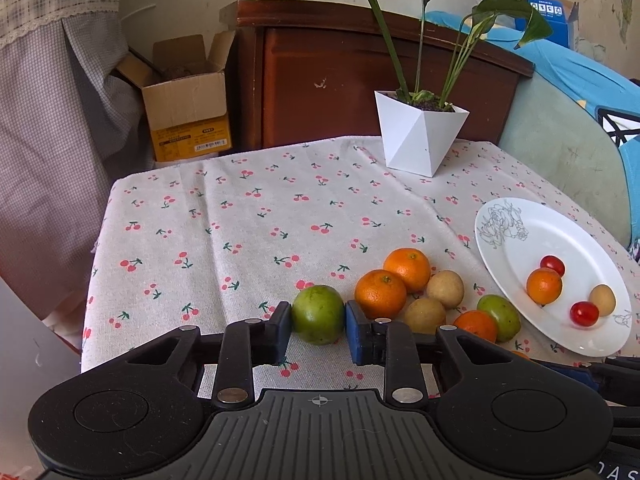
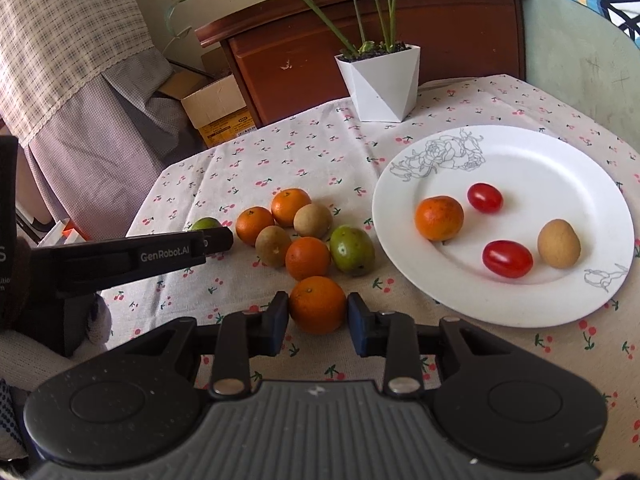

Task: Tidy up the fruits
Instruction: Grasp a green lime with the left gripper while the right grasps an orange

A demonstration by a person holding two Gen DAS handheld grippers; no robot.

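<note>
My left gripper (image 1: 318,316) is shut on a green fruit (image 1: 318,314) that rests on the cherry-print cloth. My right gripper (image 2: 318,312) is shut on an orange (image 2: 317,310) at the near edge of the fruit pile. The pile (image 2: 296,232) holds oranges, brown round fruits and another green fruit (image 2: 352,250). A white plate (image 2: 540,160) to the right carries an orange (image 2: 439,218), two red tomatoes (image 2: 507,259) and a brown fruit (image 2: 559,244). The left gripper's body (image 2: 132,258) shows at the left of the right wrist view.
A white faceted pot (image 1: 420,136) with a leafy plant stands at the table's far side. A wooden cabinet (image 1: 360,76) and an open cardboard box (image 1: 188,112) stand behind the table. A blue-green chair (image 1: 568,148) is at the right.
</note>
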